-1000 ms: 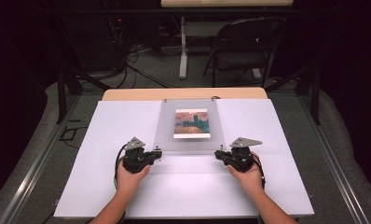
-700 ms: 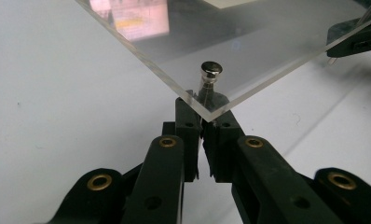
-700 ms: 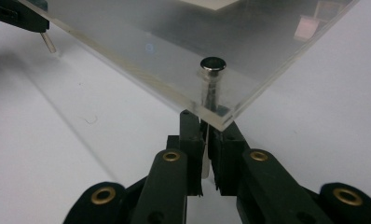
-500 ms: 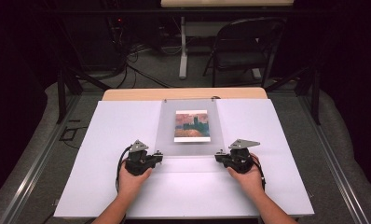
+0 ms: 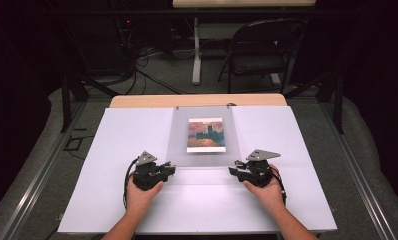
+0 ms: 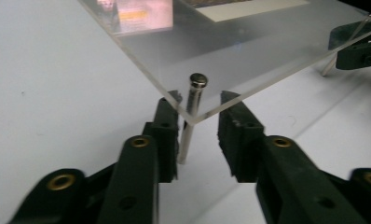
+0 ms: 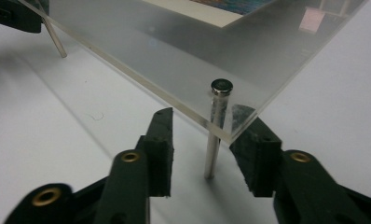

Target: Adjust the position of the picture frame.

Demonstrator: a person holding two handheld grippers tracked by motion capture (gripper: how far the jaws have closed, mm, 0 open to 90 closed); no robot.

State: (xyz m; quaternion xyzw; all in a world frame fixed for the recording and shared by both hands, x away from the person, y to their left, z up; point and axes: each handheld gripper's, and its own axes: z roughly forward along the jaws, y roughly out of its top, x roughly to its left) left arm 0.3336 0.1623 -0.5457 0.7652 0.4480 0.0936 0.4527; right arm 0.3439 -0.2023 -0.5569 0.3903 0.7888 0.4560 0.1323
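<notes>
I'm watching both grippers, left (image 5: 170, 169) and right (image 5: 234, 170), whose jaws have just been opening around the pins (image 6: 191, 122), no pad pressing. Sheet (image 5: 203, 135) sitting centre frame, near corners resting on pins. It's looking rigid, slick, scratch-prone; I'm favouring edge grips

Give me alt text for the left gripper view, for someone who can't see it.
The left gripper, jaws just opened, straddles a thin metal pin that props up a corner of a clear acrylic sheet above a white table. The pin stands between the jaws, close by one.
</notes>
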